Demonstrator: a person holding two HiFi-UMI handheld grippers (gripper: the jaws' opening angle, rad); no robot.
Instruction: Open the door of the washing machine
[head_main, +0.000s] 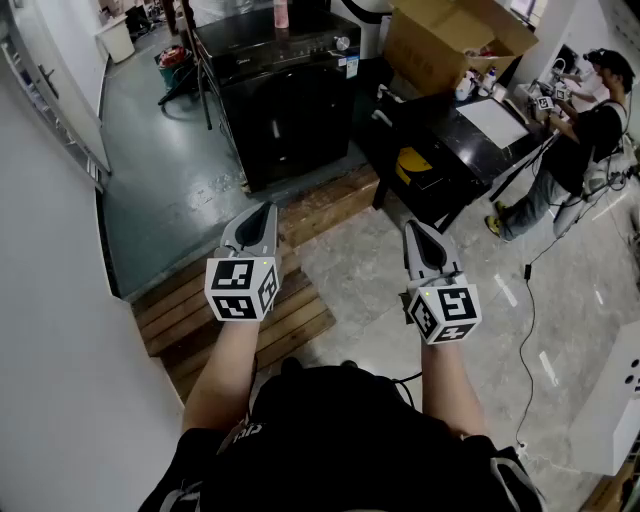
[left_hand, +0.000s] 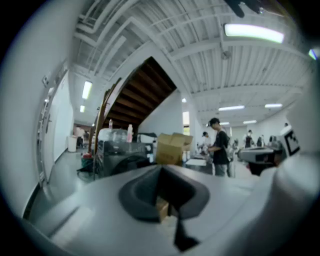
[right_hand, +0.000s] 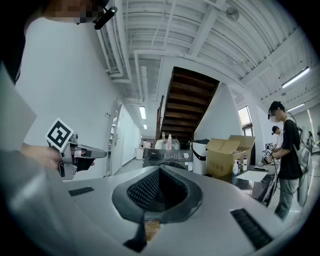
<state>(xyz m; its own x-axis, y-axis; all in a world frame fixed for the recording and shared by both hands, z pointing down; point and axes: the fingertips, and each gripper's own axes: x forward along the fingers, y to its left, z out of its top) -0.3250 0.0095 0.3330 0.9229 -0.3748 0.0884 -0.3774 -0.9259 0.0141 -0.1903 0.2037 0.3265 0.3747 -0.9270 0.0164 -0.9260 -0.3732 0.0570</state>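
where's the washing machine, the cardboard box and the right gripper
washing machine (head_main: 290, 125): head view, its dark front
cardboard box (head_main: 430, 55): head view, its side wall
right gripper (head_main: 413, 226): head view, its closed jaw tips

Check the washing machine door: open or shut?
Shut. The door lies flush with the front of the washing machine; nothing swings out.

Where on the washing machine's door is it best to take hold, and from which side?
Probably at the door's outer edge; its handle is too small to make out here. The door sits on the washing machine's upright front, facing the person, so come level from the front. The left gripper and right gripper are both shut and would have to open first.
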